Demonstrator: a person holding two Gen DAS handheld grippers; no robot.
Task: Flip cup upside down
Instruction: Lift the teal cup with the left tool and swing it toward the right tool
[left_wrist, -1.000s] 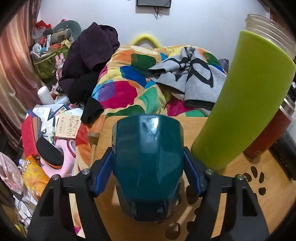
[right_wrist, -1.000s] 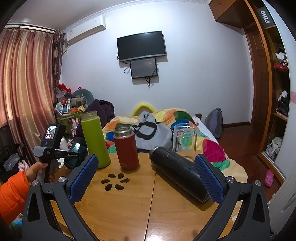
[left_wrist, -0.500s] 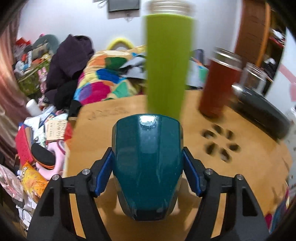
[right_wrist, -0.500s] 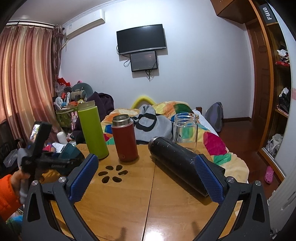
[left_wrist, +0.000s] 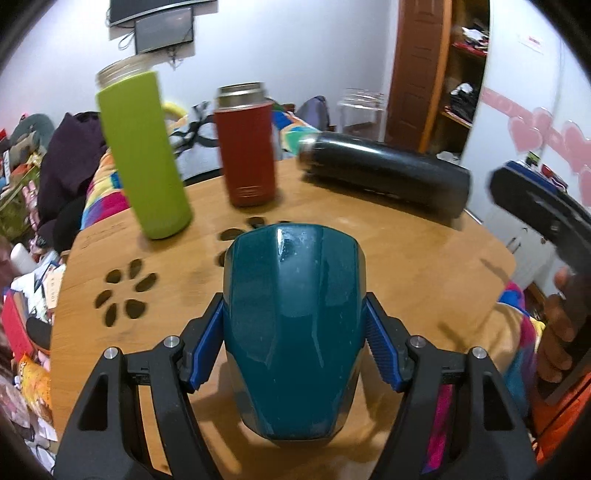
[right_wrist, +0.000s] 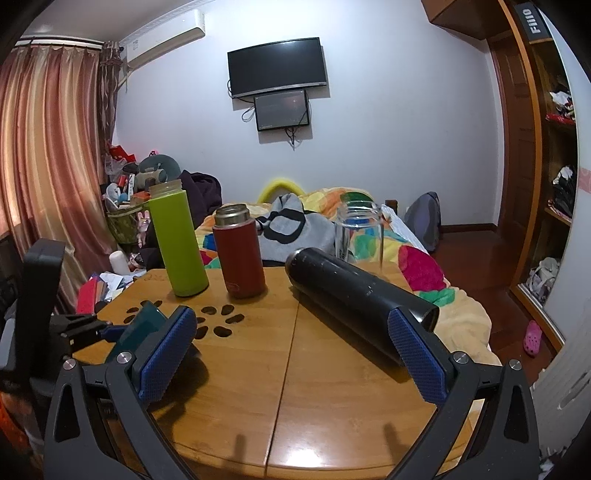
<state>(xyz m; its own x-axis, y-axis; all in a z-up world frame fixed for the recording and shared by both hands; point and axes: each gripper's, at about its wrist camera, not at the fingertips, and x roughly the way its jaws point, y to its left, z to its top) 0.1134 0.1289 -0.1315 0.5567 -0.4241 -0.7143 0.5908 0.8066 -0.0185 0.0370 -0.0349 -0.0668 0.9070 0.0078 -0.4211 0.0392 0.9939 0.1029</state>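
My left gripper (left_wrist: 293, 345) is shut on a dark teal cup (left_wrist: 293, 328), its blue pads pressed on both sides. The cup is held over the round wooden table (left_wrist: 399, 266), closed end pointing away from the camera. In the right wrist view the teal cup (right_wrist: 142, 326) shows at the table's left edge, tilted, partly hidden behind my right gripper's left pad. My right gripper (right_wrist: 291, 352) is open and empty above the table's near side.
On the table stand a green bottle (right_wrist: 177, 240), a red flask (right_wrist: 239, 253) and a clear glass jar (right_wrist: 358, 232). A black flask (right_wrist: 354, 295) lies on its side at the right. A cluttered bed and floor lie behind.
My left gripper has swung right with the teal cup, from the table's left edge toward its middle; the bottles now lie ahead of it. My right gripper rose slightly.
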